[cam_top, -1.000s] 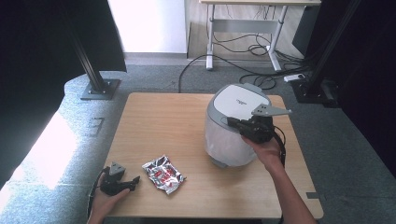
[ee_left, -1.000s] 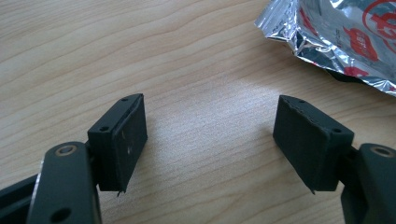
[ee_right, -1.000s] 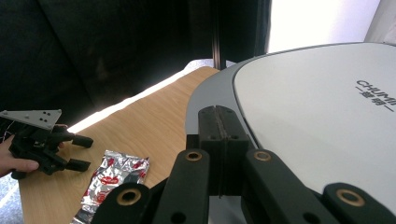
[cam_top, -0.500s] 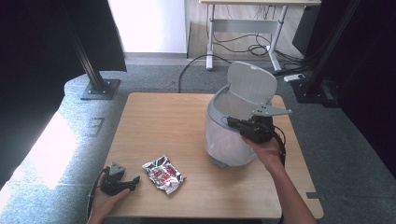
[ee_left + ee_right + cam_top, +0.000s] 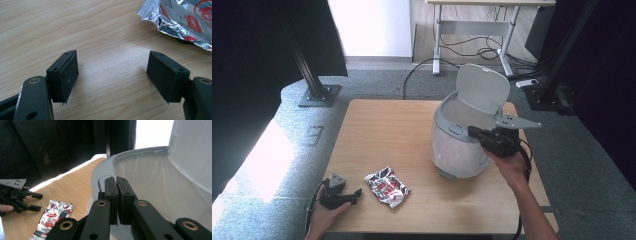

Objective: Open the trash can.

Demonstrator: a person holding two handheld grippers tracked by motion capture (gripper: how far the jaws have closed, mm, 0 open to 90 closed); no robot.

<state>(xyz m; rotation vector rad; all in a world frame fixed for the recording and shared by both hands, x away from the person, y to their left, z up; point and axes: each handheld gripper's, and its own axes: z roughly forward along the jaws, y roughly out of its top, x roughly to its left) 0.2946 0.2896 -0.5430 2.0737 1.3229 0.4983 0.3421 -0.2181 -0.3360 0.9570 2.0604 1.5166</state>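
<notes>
Wood table (image 5: 387, 130) at frame centre, grey carpet and black curtains around it, desk legs at top. Silver snack packet (image 5: 386, 186) lies lower left, just beside the left gripper (image 5: 354, 193), jaws wide. Right gripper (image 5: 473, 132), jaws closed, at the bin (image 5: 457, 150) rim, centre right. Bin lid (image 5: 482, 90) now swung fully up versus earlier.

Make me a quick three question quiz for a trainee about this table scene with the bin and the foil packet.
1. True or false: the lid of the grey-rimmed white bin is shut.
2. Which gripper has its jaws spread apart over bare wood? A) left gripper B) right gripper
3. Fill in: the silver and red foil packet lies flat on the light wooden ____.

Key: 1 false, the lid stands raised. 2 A; the right one's jaws are closed at the bin's rim button. 3 table.
</notes>
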